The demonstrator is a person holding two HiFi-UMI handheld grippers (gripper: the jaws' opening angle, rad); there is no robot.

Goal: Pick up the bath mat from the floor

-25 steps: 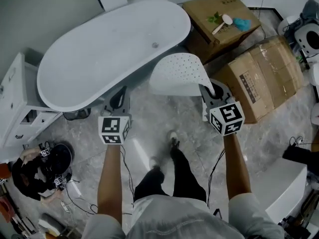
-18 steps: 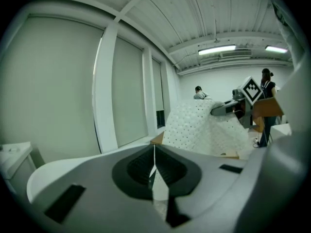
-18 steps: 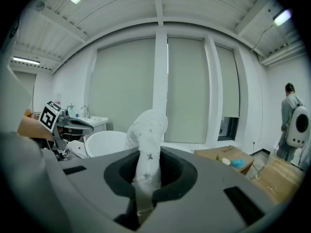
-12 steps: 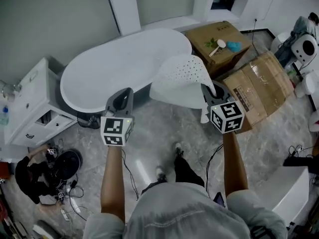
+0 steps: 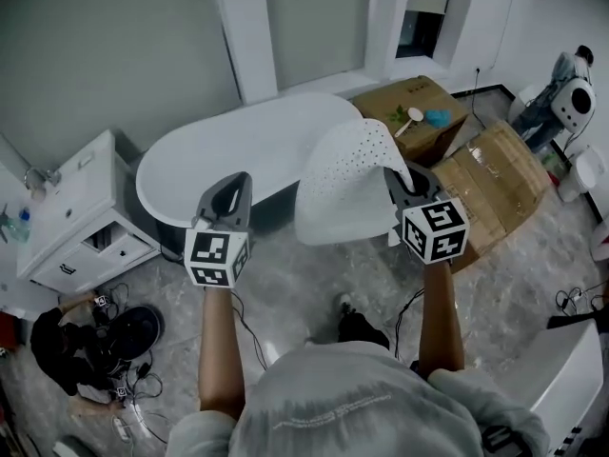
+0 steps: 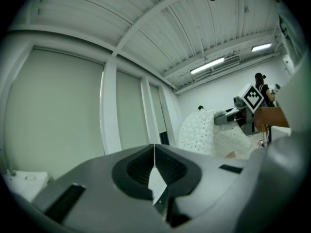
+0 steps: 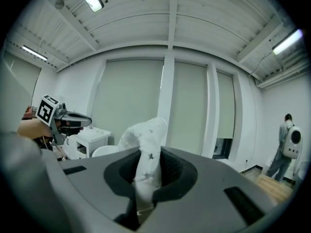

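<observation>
Mock bathroom set inside an industrial hall, freestanding white bathtub (image 5: 238, 155), white vanity cabinet (image 5: 81, 219), grey marble-look floor (image 5: 314, 274), cardboard boxes (image 5: 495, 174), loose cables (image 5: 571, 299), ribbed ceiling (image 7: 170, 13), strip lights (image 6: 208, 65).

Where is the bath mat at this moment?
In the head view the bath mat hangs right of centre, clamped in the right gripper, between the bathtub and the cardboard boxes.
</observation>
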